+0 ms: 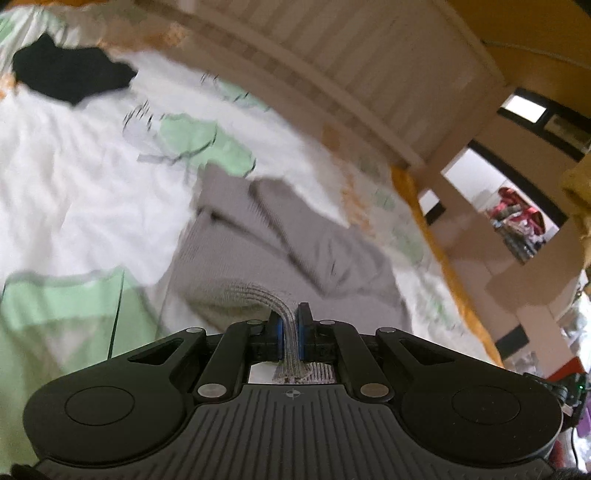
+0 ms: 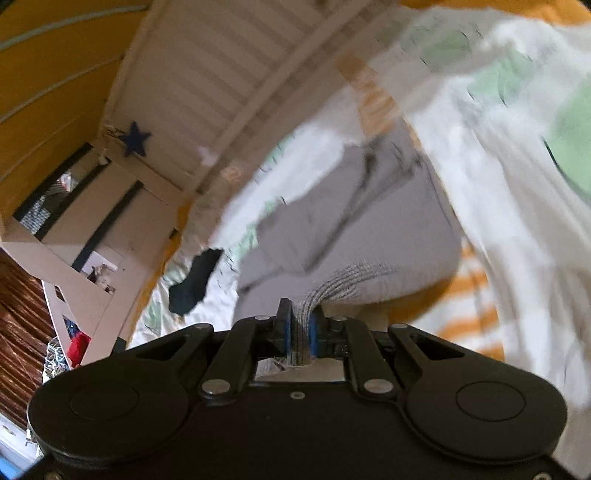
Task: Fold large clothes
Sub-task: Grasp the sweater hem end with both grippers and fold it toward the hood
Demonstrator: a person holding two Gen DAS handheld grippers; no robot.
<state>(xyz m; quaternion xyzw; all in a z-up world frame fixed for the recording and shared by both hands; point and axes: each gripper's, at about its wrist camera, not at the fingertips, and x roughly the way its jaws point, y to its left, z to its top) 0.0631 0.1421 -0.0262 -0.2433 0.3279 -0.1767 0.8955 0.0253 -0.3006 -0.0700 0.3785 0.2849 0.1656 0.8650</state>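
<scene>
A: Nearest to us, the left gripper (image 1: 290,314). We note its blue pads pressed together on the ribbed edge of the grey garment (image 1: 280,236); a strip of that ribbing runs right through between them and comes out behind, over the gripper's body.

B: Same on our other side. The right gripper (image 2: 301,314) pinches a bunched fold of the same ribbed grey knit, thicker here, so the pads stand a little apart with cloth filling the gap.

A: Past the left pads, we see the cloth rise into the jaws from the bed. The rest of the garment lies spread on the bedcover (image 1: 74,177), with folds and what may be a sleeve lying across it. Blur hides the finer detail.

B: From the right wrist view the grey garment (image 2: 369,221) stretches away from the pads in a broad sheet, creased in the middle. Beside it, to the right, the white cover with green patches (image 2: 517,166) and some orange stripes.

A: Farther out on the cover, a dark piece of clothing (image 1: 70,77) lies well apart from the grey one, near the top left of our left view.

B: We have a dark item (image 2: 192,280) too, lying on the cover to the left of the grey cloth. We cannot tell whether it is the same one.

A: Beyond that, the white slatted bed end (image 1: 332,48), then an orange wall (image 1: 546,33).

B: Agreed; a blue star (image 2: 135,138) sits on the bed frame's corner on our side.
</scene>
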